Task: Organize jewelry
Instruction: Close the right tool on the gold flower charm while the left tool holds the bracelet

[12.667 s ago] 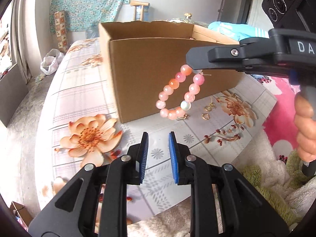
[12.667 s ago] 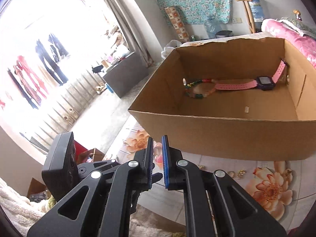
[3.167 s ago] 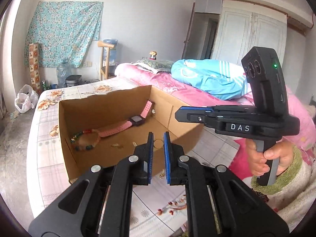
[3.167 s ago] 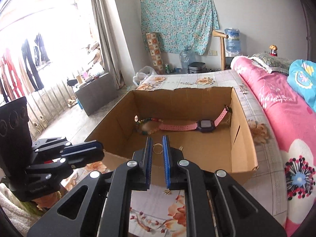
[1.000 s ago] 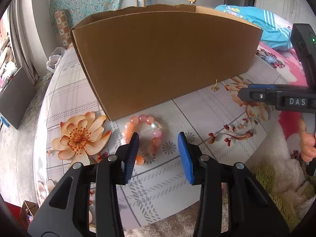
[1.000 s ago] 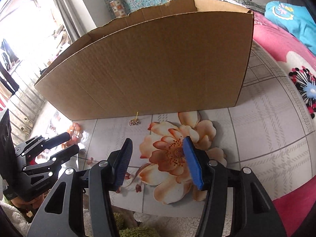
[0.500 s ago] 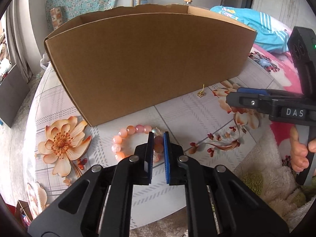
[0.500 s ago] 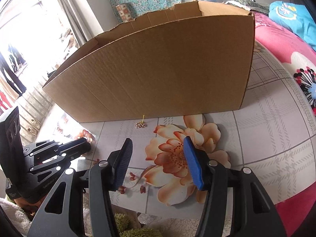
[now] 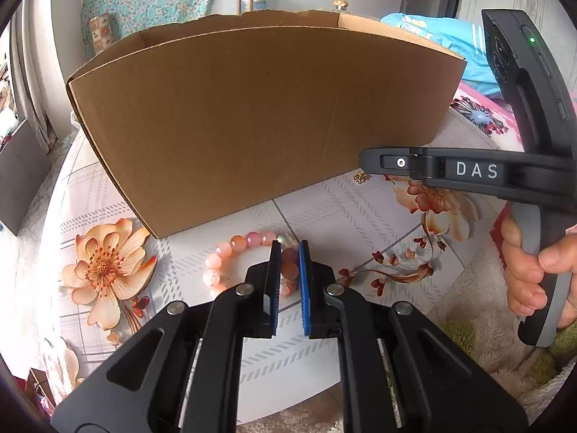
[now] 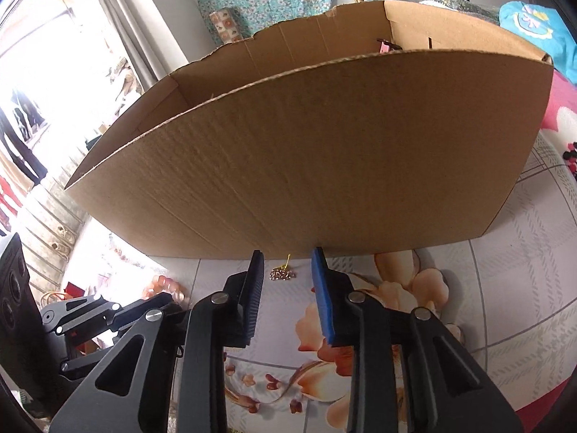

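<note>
1. Left wrist view: the left gripper (image 9: 287, 252), apart a second ago, is now clamped on the pink bead bracelet (image 9: 238, 252) lying on the floral tablecloth (image 9: 346, 216) before the cardboard box (image 9: 252, 115); the other tool reads "DAS".
2. Right wrist view: the right gripper (image 10: 287, 267), wider before, is closing around the small gold earring (image 10: 282, 273) on the cloth, pads not yet touching.

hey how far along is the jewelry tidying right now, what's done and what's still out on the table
Done: a pink strap shows inside the cardboard box. In hand: the left gripper is shut on the pink bead bracelet. Left: the small gold earring lies on the table, with the right gripper closing around it.
</note>
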Motion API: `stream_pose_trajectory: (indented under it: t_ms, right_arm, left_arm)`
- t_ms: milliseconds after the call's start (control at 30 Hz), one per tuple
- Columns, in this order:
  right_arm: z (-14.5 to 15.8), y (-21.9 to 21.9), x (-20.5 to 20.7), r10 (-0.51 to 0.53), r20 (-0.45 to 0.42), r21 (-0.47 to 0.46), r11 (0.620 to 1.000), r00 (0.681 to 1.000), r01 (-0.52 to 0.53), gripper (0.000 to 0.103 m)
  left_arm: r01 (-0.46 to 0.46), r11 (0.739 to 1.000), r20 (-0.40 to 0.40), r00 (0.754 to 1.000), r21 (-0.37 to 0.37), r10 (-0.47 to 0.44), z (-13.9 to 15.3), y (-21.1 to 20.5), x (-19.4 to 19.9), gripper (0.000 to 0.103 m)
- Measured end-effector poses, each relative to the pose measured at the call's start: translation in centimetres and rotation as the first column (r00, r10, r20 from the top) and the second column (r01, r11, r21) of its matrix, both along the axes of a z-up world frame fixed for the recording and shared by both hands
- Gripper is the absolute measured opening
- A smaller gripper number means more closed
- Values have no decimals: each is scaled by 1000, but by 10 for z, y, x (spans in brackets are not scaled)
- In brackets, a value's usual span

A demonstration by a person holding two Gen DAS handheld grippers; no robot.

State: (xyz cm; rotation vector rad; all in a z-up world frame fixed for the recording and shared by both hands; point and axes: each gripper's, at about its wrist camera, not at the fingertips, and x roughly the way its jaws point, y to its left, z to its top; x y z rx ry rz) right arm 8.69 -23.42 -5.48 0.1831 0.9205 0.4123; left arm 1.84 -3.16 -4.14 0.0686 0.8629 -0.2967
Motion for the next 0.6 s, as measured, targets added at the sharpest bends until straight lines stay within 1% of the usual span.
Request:
stream_pose_trajectory:
  t_ms: [100, 133, 233, 300, 367, 400, 500, 600]
  right_arm:
    - [-4, 4, -1, -16, -3, -26, 1000, 1000, 16, 21]
    - [-6, 4, -1, -24, -13, -19, 1000, 1000, 23, 19]
    - [-6, 11, 0, -39, -10, -28, 999, 999, 39, 18]
    - [-5, 24, 2, -44, -1, -47, 998, 999, 44, 16]
    - [-5, 28, 1, -54, 4, -64, 996, 999, 55, 9]
    - [-5, 28, 1, -59, 3, -60, 996, 998, 59, 8]
    - [-6, 20, 5, -63, -19, -10, 998, 998, 63, 4]
    - [-8, 7, 8, -60, -57, 85, 994, 997, 64, 3]
  left_arm:
    - [3, 1000, 3, 1000, -5, -3, -1, 1, -1, 9]
    - [3, 1000, 3, 1000, -6, -3, -1, 1, -1, 9]
    - [4, 1000, 5, 1000, -10, -4, -1, 2, -1, 9]
    - [4, 1000, 6, 1000, -12, -4, -1, 2, -1, 9]
    - [5, 1000, 8, 1000, -14, -5, -1, 3, -2, 9]
    - [6, 1000, 9, 1000, -15, -5, -2, 3, -2, 9]
    - [7, 1000, 12, 1000, -15, -6, -2, 3, -2, 9]
    - [8, 1000, 13, 1000, -16, -8, -2, 3, -3, 9]
